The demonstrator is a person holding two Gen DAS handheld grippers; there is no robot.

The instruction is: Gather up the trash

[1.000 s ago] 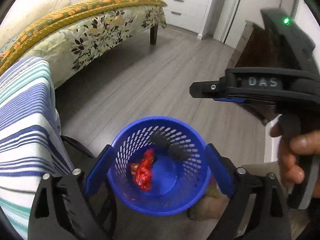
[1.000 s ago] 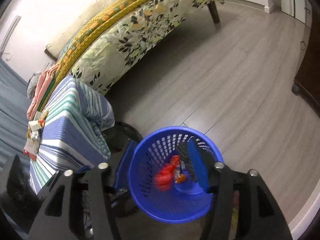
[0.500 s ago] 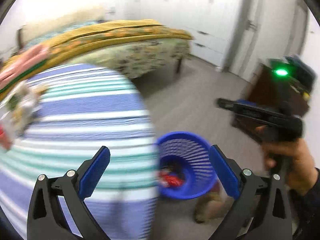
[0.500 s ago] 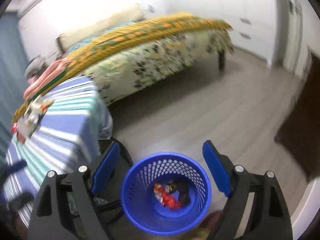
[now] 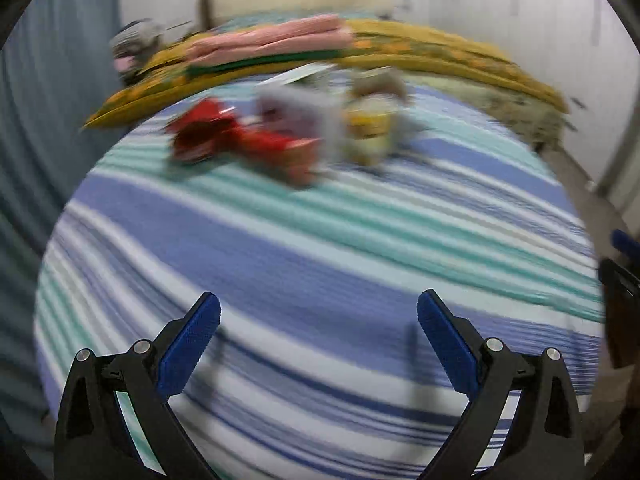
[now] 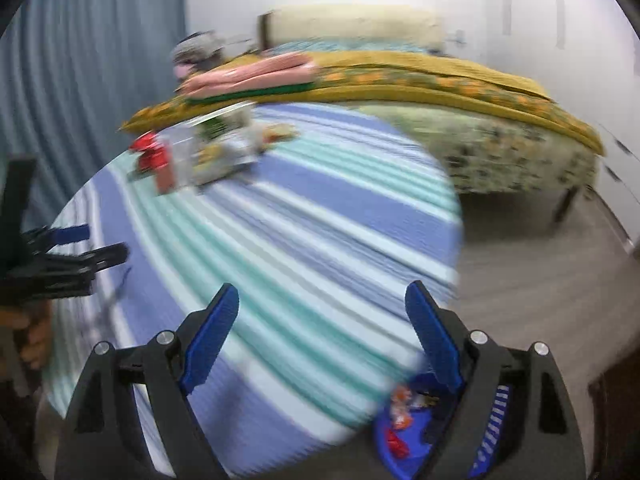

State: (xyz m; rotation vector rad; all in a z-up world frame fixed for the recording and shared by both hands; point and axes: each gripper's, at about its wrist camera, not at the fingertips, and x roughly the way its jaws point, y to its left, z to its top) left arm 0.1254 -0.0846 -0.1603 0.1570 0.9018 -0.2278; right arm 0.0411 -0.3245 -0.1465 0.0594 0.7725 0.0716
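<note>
**Hovering over the striped table, both grippers empty**

Filling most of both views is a round table under a blue, teal and white striped cloth (image 5: 320, 248). Behind it, across the upper part of each frame, runs a bed with a yellow floral cover (image 6: 460, 76), and folded pink cloth (image 5: 272, 40) lies on the bed's near edge.

Low in the left wrist view, the left gripper (image 5: 319, 322) stands spread wide over bare cloth with nothing between its jaws. The right gripper (image 6: 322, 322) is also spread; its jaws have just been opening and hold nothing.

At the lower right of the right wrist view sits a blue mesh bin (image 6: 486, 432) on the floor, with wrappers inside.

Trash (image 5: 280, 136) lies clustered at the table's far side, upper centre-left: motion blur hides detail, but it looks like red, pale and yellow packets, well apart from both grippers.
</note>
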